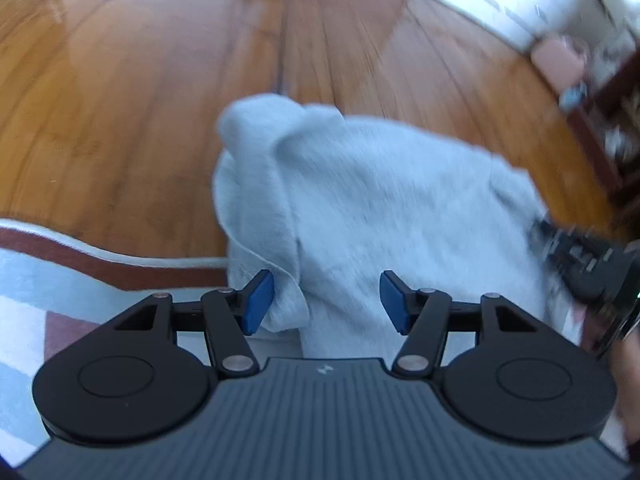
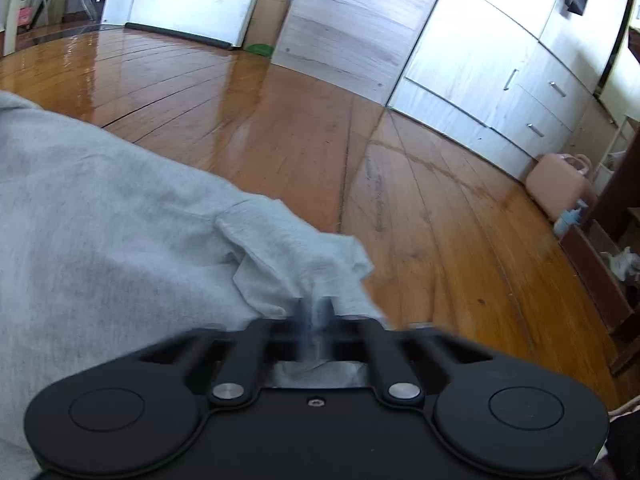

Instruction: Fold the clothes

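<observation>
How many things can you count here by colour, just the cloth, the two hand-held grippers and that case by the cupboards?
Grey: 1, the grey garment
Black: 2, the left gripper and the right gripper
Pink: 1, the pink case
Total: 4
</observation>
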`<state>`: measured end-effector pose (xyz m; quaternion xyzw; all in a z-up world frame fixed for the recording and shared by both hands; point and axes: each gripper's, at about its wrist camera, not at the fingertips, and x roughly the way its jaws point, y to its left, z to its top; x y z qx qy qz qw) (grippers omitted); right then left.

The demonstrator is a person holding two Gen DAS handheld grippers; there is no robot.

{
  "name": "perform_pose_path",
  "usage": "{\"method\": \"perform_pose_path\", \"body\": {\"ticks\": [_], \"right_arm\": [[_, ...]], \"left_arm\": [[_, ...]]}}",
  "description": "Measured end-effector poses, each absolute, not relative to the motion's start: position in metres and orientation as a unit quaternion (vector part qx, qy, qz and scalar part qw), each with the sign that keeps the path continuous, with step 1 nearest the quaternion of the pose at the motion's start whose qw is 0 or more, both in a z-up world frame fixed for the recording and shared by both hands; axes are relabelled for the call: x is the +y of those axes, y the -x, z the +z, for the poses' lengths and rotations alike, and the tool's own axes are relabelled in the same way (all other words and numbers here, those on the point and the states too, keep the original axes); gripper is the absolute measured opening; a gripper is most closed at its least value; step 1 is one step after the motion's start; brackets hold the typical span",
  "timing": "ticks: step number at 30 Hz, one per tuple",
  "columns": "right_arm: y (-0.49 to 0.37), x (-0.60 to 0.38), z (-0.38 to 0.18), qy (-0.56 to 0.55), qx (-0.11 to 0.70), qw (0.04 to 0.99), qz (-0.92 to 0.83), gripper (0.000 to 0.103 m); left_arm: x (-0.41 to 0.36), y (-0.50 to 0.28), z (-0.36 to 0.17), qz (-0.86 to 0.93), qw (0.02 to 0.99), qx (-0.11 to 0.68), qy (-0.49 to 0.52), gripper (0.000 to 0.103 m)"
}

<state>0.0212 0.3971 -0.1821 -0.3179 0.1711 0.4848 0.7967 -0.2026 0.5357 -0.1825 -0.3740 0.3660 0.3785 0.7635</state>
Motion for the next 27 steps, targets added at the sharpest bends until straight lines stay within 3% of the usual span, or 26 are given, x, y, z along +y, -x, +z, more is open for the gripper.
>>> {"method": "perform_pose_path", "body": {"ticks": [4,9,11,21,22,24,25,27], "right_arm": [[-0.034,0.377,-0.135,0.263,0.081,0.866,0.418,0.002],[-0.074,0.351,-0.095,0.178,0.051,0.927,0.327,0.002],[-0.087,0.346,-0.1,0.178,0.065,0.931,0.312,0.002],[-0.152,0.324,-0.144,0.113,0.224,0.925,0.284,0.003],[-0.155,0.322,-0.146,0.105,0.234,0.923,0.285,0.003],[-0.162,0.32,-0.15,0.082,0.258,0.915,0.3,0.003],[-0.165,0.319,-0.152,0.068,0.27,0.909,0.311,0.003],[-0.17,0.317,-0.157,0.043,0.295,0.896,0.329,0.004]], "left_arm": [[0.53,0.207,-0.182,0.398,0.759,0.376,0.353,0.061],[0.531,0.216,-0.174,0.381,0.781,0.323,0.375,0.063],[0.525,0.207,-0.172,0.359,0.794,0.33,0.362,0.076],[0.512,0.153,-0.183,0.356,0.81,0.399,0.24,0.083],[0.516,0.153,-0.186,0.371,0.806,0.395,0.238,0.081],[0.523,0.157,-0.188,0.366,0.811,0.373,0.261,0.035],[0.528,0.16,-0.188,0.356,0.814,0.365,0.28,0.005],[0.531,0.168,-0.184,0.357,0.814,0.348,0.297,0.004]]}}
